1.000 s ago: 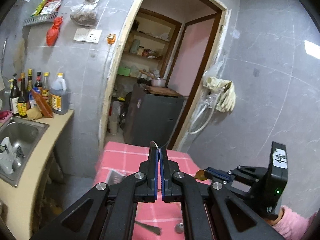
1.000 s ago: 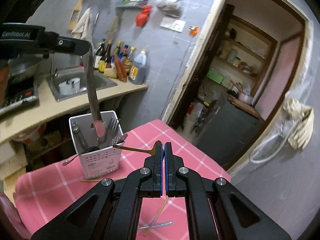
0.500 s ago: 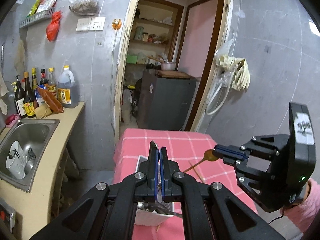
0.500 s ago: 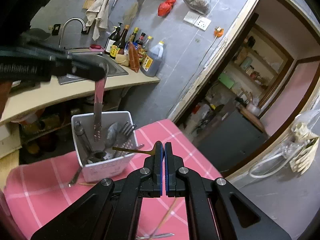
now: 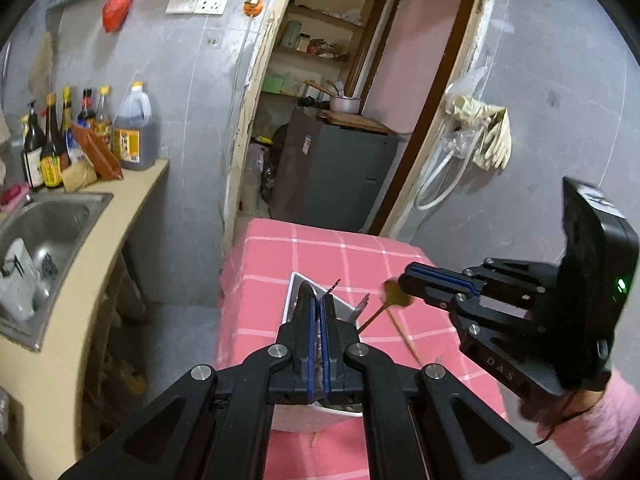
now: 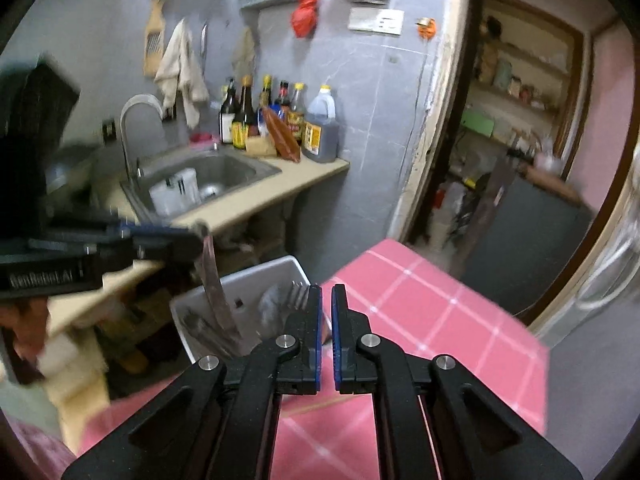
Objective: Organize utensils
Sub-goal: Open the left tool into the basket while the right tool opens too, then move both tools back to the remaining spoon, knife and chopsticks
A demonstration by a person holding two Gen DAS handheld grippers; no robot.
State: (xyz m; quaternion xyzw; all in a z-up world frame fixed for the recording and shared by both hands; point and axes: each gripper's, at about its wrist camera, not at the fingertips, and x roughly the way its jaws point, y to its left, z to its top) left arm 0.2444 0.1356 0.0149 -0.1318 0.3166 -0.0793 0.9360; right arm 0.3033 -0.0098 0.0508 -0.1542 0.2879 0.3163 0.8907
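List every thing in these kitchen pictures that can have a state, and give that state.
left gripper: shut on the knife
knife: held, blade pointing down inside the caddy
right gripper: shut on the gold spoon
gold spoon: held above the tablecloth, beside the caddy
caddy: upright on the tablecloth, holding a fork and other utensils
chopstick: lying loose on the tablecloth
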